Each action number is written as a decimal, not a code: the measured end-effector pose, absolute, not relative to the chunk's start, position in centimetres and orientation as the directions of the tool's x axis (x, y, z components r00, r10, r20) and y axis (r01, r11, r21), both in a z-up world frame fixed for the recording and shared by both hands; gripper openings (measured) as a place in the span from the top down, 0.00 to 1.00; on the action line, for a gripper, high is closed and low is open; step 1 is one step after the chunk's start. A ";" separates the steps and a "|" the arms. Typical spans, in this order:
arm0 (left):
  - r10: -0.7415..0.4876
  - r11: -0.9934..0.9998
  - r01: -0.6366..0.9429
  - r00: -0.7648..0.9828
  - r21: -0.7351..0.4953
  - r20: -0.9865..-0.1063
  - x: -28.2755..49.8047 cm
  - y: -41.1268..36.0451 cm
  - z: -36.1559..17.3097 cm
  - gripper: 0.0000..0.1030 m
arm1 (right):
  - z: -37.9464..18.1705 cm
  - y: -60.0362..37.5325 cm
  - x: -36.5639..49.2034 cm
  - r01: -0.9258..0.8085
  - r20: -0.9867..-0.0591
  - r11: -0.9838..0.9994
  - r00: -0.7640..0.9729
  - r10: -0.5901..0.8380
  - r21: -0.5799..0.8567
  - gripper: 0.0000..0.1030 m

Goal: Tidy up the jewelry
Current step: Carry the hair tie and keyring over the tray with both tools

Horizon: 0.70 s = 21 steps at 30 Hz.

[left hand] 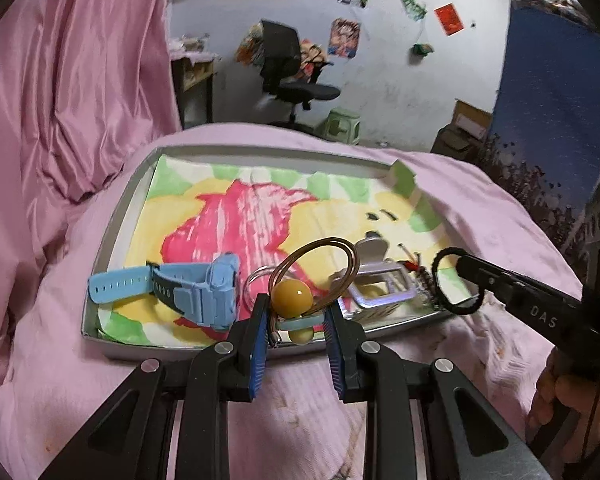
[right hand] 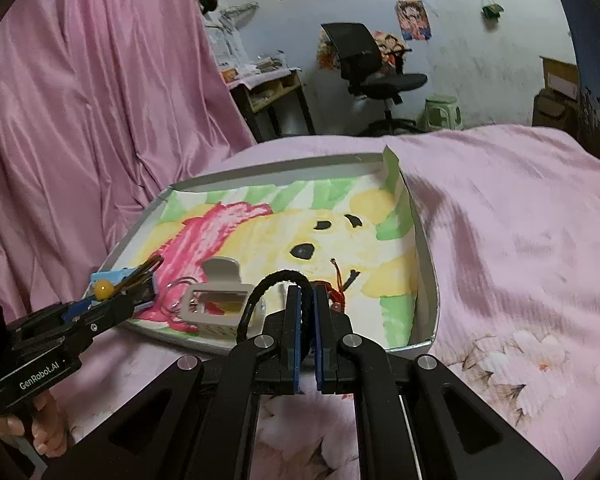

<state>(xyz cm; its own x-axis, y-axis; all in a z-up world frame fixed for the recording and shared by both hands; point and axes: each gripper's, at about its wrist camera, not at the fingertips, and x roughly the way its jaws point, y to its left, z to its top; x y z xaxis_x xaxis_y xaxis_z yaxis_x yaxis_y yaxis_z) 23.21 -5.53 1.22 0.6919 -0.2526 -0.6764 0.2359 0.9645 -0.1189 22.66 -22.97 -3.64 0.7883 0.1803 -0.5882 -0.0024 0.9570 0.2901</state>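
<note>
Left wrist view: left gripper (left hand: 296,322) clamps the amber-bead bracelet (left hand: 292,294) above the tray's (left hand: 112,216) near edge; right gripper (left hand: 460,266), jaws shut, pinches the black cord loop (left hand: 440,292) rightward.

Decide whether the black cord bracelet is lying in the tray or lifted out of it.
Lifted. The right gripper is shut on the black cord bracelet, whose loop hangs in the air above the tray rather than lying on its lining.

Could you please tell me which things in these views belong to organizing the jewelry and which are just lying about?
Part of the job:
- yellow bead bracelet, held in left gripper
- black braided cord bracelet, held in right gripper
- blue watch
- key ring
- silver clip
- tray

Lying about:
- office chair
- green stool
- pink curtain
</note>
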 end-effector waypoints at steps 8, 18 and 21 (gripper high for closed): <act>-0.237 0.968 0.226 0.663 -0.112 -0.710 24.2 -5.5 0.4 0.76 | -5.1 -23.8 23.3 0.031 -0.626 0.947 0.757 0.186 0.319 0.95; -0.207 0.970 0.233 0.650 -0.067 -0.731 24.6 -6.1 0.4 0.75 | -5.3 -23.5 23.6 0.013 -0.636 0.949 0.745 0.201 0.315 0.95; -0.202 0.970 0.235 0.651 -0.058 -0.732 24.6 -6.2 0.4 0.75 | -5.4 -23.5 23.7 0.016 -0.642 0.947 0.739 0.205 0.320 0.94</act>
